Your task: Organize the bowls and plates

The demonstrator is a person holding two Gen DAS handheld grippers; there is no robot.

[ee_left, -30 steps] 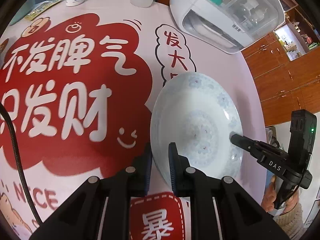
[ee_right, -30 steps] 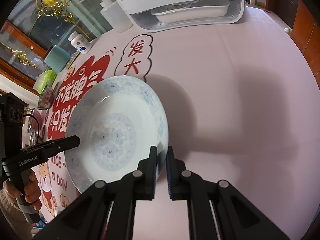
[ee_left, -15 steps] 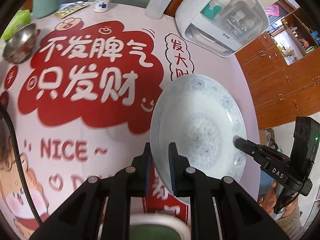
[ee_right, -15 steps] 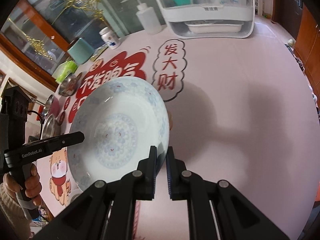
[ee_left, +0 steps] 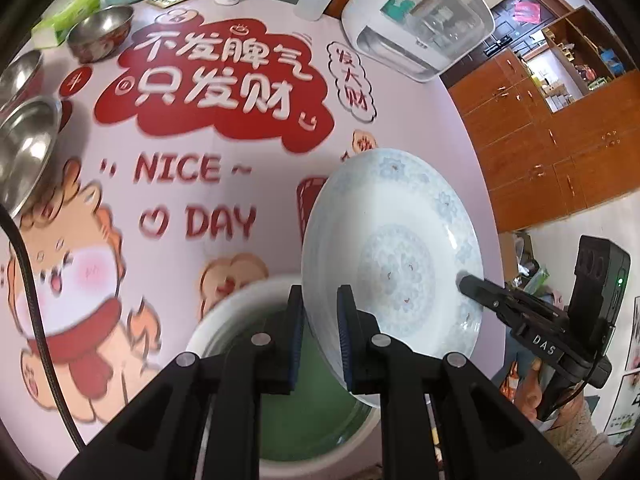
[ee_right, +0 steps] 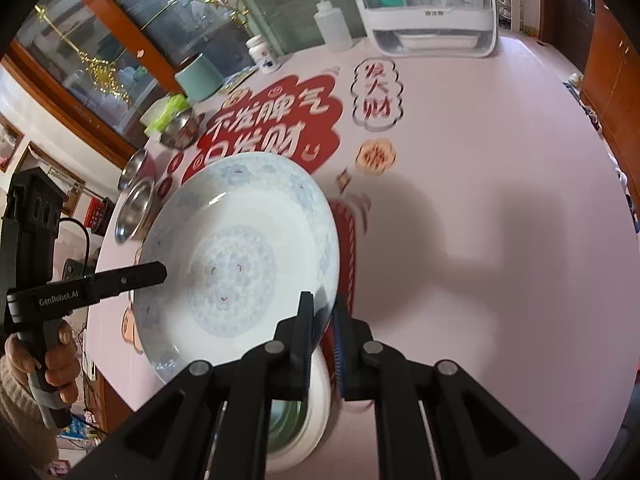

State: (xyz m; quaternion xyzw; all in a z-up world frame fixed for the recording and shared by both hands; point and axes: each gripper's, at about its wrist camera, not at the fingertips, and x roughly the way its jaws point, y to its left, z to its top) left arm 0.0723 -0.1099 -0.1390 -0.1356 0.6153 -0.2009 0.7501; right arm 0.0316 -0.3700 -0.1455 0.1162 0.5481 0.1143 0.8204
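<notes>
Above the worktop point(ee_left: 400, 120), both tongs point(ee_left: 320, 340) point(ee_right: 324, 340) pinch opposite plate point(ee_left: 400, 248) rims, steadying it over the green bowl point(ee_left: 304, 420) for stacking.

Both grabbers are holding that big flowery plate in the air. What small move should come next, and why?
Probably ease the white plate with pale blue flower pattern down onto the green-centred white dish right beneath it. Left gripper and right gripper each pinch opposite rims, so lower both together, level.

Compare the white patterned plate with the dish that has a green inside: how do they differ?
The patterned plate is gripped at opposite rims by the left tool and right tool; the green dish is untouched. The patterned plate carries pale blue flowers; the green dish is plain. Both have white rims.
</notes>
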